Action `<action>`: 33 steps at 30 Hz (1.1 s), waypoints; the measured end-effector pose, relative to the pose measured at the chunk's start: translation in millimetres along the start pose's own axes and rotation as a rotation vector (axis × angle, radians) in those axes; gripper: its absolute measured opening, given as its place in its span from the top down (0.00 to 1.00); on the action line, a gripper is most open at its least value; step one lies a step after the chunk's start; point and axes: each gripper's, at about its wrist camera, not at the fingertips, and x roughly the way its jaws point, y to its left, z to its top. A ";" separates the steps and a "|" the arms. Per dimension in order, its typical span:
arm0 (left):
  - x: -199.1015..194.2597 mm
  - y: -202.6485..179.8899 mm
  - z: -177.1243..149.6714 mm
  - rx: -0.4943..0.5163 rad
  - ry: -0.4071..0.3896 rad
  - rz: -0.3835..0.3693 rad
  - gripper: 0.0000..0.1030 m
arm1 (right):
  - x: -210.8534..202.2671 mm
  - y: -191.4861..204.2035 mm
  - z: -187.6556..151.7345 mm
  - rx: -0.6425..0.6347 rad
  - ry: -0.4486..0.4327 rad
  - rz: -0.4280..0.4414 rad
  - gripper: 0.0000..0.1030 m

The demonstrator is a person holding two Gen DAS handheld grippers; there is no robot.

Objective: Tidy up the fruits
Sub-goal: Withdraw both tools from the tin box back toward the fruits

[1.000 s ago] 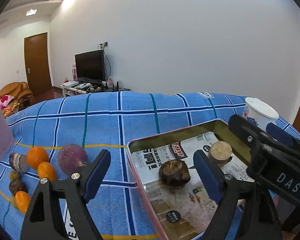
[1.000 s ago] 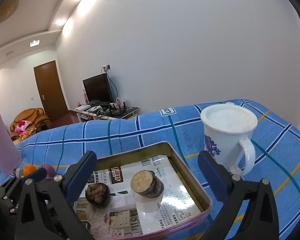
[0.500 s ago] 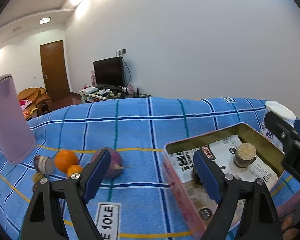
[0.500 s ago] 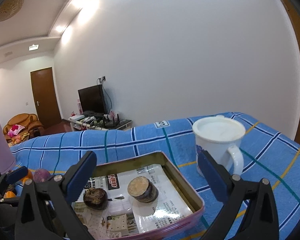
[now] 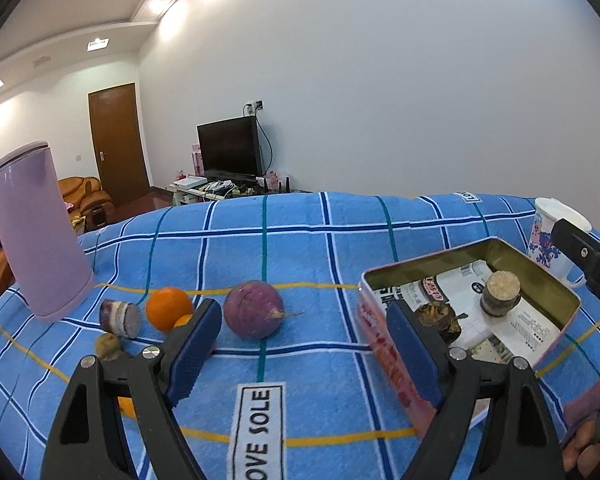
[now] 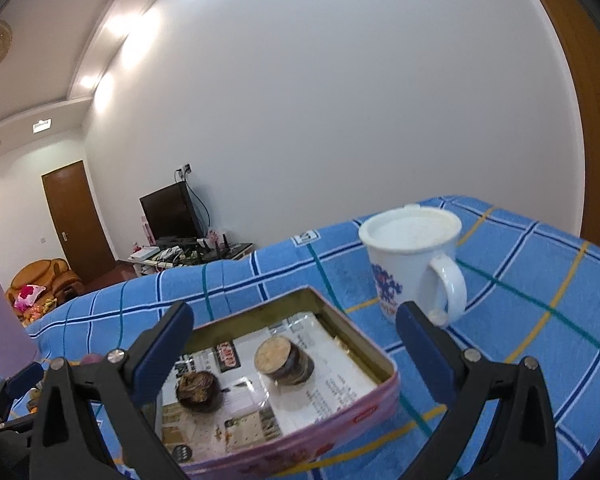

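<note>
We hold two black clamp-style grippers with blue padded fingers over a table draped in a soft blue checked cloth (image 5: 300, 240). Our left gripper (image 5: 304, 344) is spread wide with nothing between its pads. Just beyond it lies a round, matte purple fruit with a thin stem (image 5: 253, 309). To its left sit a smooth orange (image 5: 168, 308), a cut purple-and-white chunk (image 5: 120, 318) and a tall lilac cylinder (image 5: 36, 232). Our right gripper (image 6: 296, 340) also gapes, empty, above a shallow rectangular metal tin (image 6: 384, 384). On its glossy printed lining rest a rough dark round fruit (image 6: 200, 392) and a squat brown cylindrical piece (image 6: 284, 360). A white ceramic mug (image 6: 412, 264) stands beside the tin.
</note>
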 end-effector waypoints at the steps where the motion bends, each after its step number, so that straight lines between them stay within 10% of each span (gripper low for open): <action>1: -1.3 1.7 -0.8 0.001 0.000 0.002 0.17 | -1.7 1.0 -1.3 0.004 0.005 0.002 0.00; 33: -18.5 103.0 -22.3 -0.050 0.050 0.096 0.17 | -19.1 112.6 -42.6 -0.105 0.077 0.134 0.00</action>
